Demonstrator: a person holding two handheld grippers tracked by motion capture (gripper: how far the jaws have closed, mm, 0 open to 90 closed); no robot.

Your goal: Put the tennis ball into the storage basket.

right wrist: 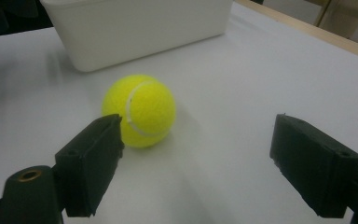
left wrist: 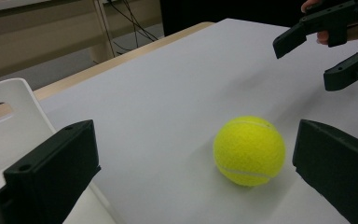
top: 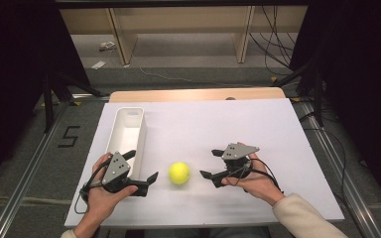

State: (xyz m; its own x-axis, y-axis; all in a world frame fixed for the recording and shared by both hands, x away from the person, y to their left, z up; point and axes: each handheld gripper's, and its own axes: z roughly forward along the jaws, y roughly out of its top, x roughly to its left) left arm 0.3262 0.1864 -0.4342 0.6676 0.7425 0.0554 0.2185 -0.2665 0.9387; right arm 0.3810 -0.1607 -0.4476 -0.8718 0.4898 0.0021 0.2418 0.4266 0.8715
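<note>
- Yellow ball (top: 179,173) sits on the white table (top: 218,129), between our grippers.
- Left gripper (top: 141,168): jaws wide, holding nothing, beside bin (top: 127,130).
- Right gripper (top: 210,164): wide too.

One legible marking noted: a dark numeral "5" (top: 68,136) on the grey floor (top: 39,163), left of the worktop (top: 278,148). No other text, labels or brands readable.

Yellow tennis ball (right wrist: 140,110) beyond spread claw (right wrist: 196,168), near white bin (right wrist: 135,28)
</note>
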